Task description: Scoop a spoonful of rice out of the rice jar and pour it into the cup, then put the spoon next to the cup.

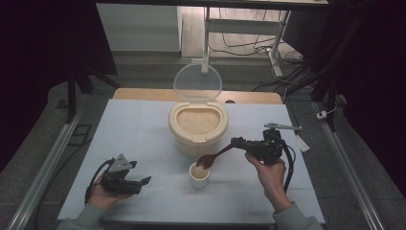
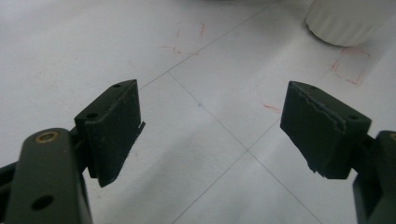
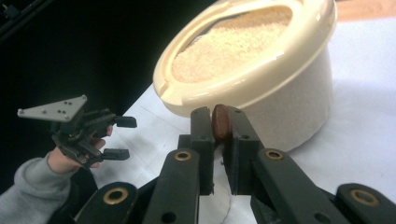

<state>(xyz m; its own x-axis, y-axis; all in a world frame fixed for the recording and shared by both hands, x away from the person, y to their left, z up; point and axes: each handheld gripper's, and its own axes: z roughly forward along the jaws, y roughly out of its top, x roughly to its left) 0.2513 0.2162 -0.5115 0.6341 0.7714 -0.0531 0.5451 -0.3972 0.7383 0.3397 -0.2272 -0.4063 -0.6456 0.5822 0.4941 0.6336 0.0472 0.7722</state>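
Centrally, we see the right gripper (image 1: 235,142) with its jaws clamped on the handle of a brown wooden spoon (image 1: 214,156); the spoon slants down to the left, its oval bowl resting over the rim of a small white cup (image 1: 199,175) holding pale grains. Just behind the cup stands a cream plastic rice container (image 1: 197,125), rounded and smooth-walled, filled with granular beige rice; its clear round lid (image 1: 197,82) stands hinged upright. We see the left gripper (image 1: 146,180) held low on the white table (image 1: 143,124), well apart from the cup, its black jaws spread with nothing between them.
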